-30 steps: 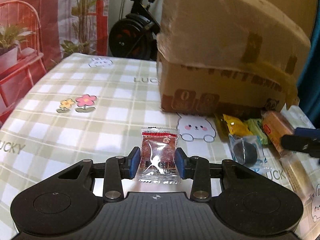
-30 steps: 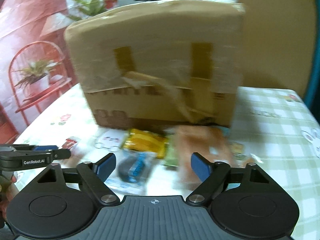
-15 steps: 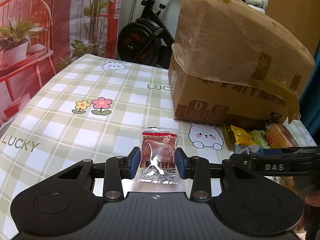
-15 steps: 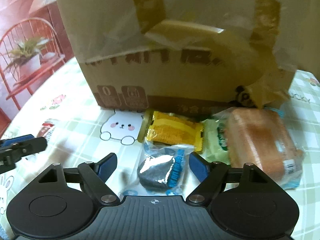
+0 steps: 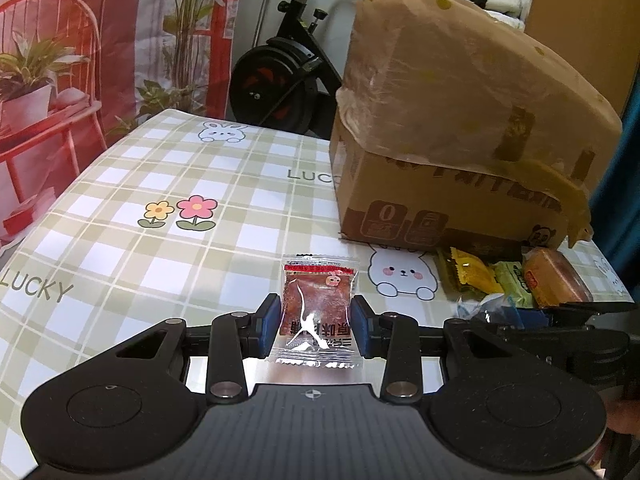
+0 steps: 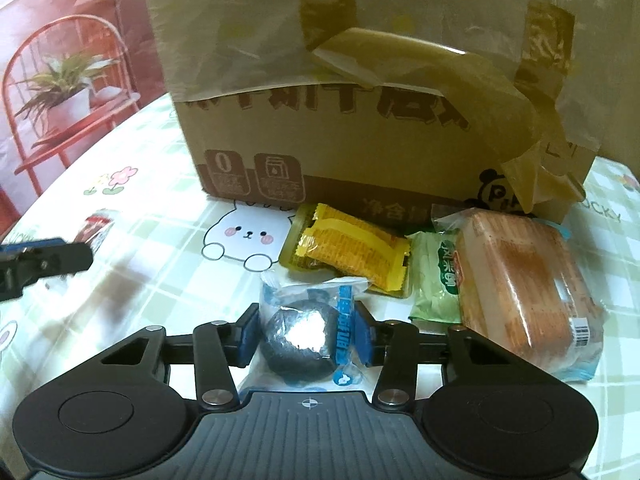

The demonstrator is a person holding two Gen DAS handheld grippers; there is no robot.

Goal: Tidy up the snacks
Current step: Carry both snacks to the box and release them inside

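Since the earlier frames the right tool point(image 6: 306, 334) has come down on the dark round snack in a clear-and-blue wrapper point(image 6: 308, 334) and narrowed from wide to pressing both sides of it; the packet sits low at centre of the right wrist view, seemingly on the worktop point(image 6: 152, 276). The left tool point(image 5: 316, 330) keeps its narrow hold on the red-topped snack packet point(image 5: 318, 312), centre of its view, unchanged. Beyond lie the yellow packet point(image 6: 352, 252), green packet point(image 6: 438, 280) and wrapped cake point(image 6: 524, 284), right of centre, just before the cardboard box point(image 6: 360, 120). Both tools now seem loaded, so carrying the two snacks to their place looks next.
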